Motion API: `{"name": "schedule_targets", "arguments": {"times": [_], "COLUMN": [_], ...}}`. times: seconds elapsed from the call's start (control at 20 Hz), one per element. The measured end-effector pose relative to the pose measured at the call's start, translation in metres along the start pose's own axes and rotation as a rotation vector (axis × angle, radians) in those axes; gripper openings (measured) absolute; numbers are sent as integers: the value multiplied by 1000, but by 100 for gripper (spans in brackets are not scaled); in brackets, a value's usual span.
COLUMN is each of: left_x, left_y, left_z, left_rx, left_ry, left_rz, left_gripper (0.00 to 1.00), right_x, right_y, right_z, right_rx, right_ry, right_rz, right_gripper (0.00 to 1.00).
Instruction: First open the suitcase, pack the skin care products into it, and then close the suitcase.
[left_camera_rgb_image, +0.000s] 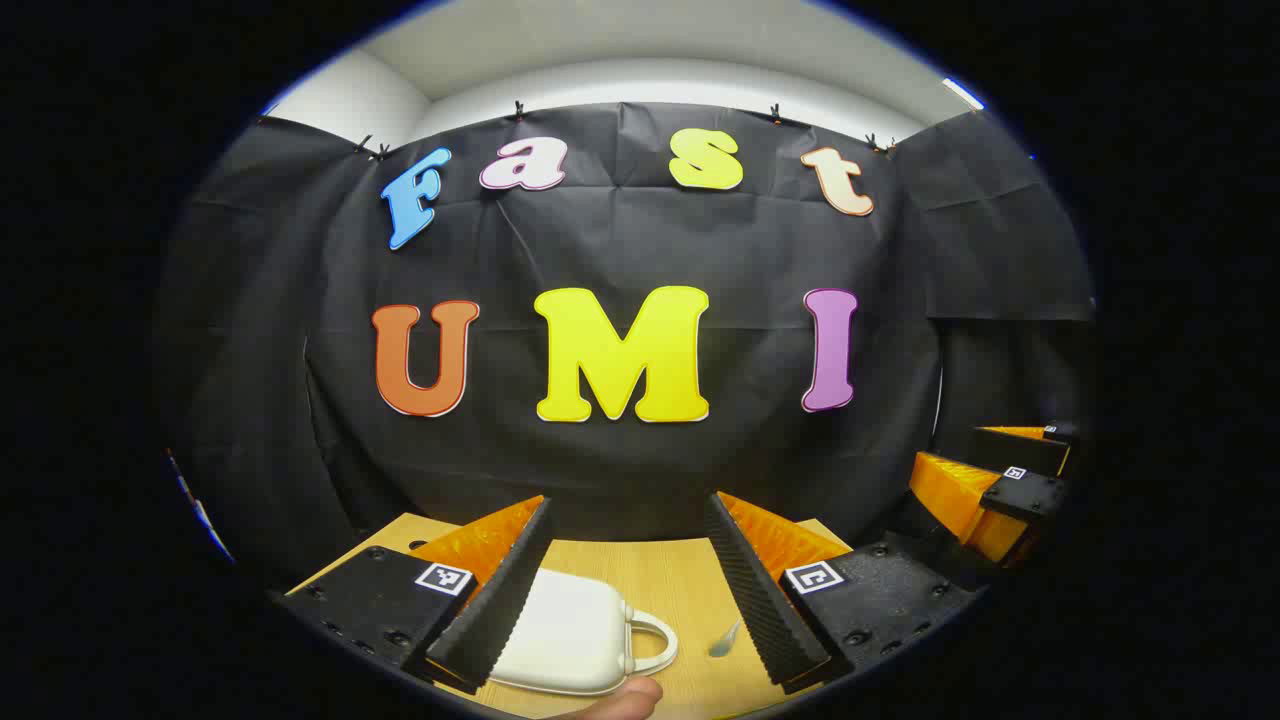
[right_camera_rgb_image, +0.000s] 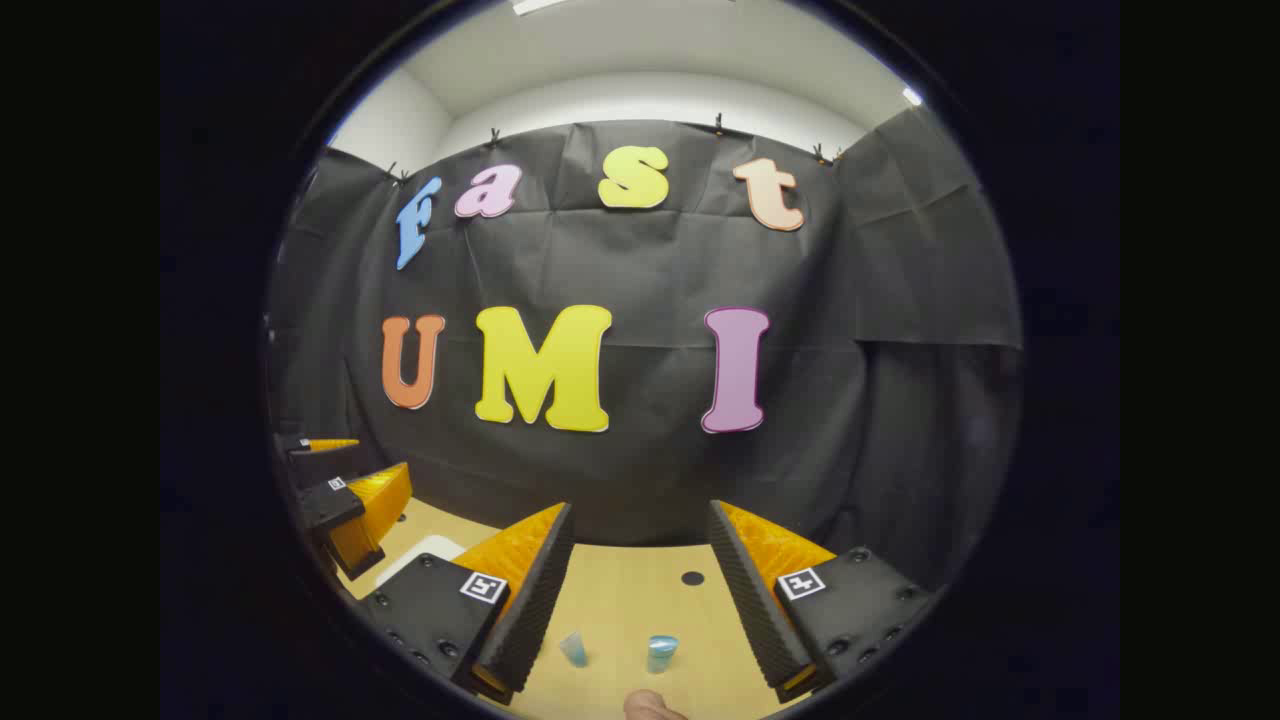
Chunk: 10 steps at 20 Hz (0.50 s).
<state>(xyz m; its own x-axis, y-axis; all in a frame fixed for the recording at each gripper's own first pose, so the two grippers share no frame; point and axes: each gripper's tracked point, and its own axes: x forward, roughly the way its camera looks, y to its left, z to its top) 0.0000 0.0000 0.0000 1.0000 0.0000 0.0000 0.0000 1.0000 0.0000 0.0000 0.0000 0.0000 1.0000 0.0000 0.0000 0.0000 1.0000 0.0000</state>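
Observation:
A small white suitcase (left_camera_rgb_image: 572, 635) with a loop handle lies closed on the wooden table (left_camera_rgb_image: 670, 580), just ahead of my left gripper (left_camera_rgb_image: 628, 590), which stands open above it with nothing between its fingers. In the right gripper view a corner of the suitcase (right_camera_rgb_image: 425, 553) shows at the left. Two small pale blue skin care containers (right_camera_rgb_image: 573, 648) (right_camera_rgb_image: 660, 653) stand on the table in front of my right gripper (right_camera_rgb_image: 640, 590), which is open and holds nothing. One of these containers (left_camera_rgb_image: 724, 640) appears in the left gripper view. The right gripper (left_camera_rgb_image: 985, 490) is at the right there.
The black cloth wall closes the back of the table. A small dark hole (right_camera_rgb_image: 692, 578) sits in the table top. A fingertip (left_camera_rgb_image: 625, 697) of the holding hand shows at the bottom edge. My left gripper (right_camera_rgb_image: 350, 500) is at the left in the right gripper view.

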Motion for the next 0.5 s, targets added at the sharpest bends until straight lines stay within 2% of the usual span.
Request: {"name": "schedule_targets", "arguments": {"times": [0.5], "left_x": [7], "left_y": [-3], "left_z": [-3], "left_rx": [-8], "left_ry": [5], "left_rz": [-7], "left_gripper": [97], "right_x": [7], "right_y": [7], "right_z": [-1], "right_rx": [-8], "right_ry": [5], "right_rz": [28], "right_gripper": [79]}}
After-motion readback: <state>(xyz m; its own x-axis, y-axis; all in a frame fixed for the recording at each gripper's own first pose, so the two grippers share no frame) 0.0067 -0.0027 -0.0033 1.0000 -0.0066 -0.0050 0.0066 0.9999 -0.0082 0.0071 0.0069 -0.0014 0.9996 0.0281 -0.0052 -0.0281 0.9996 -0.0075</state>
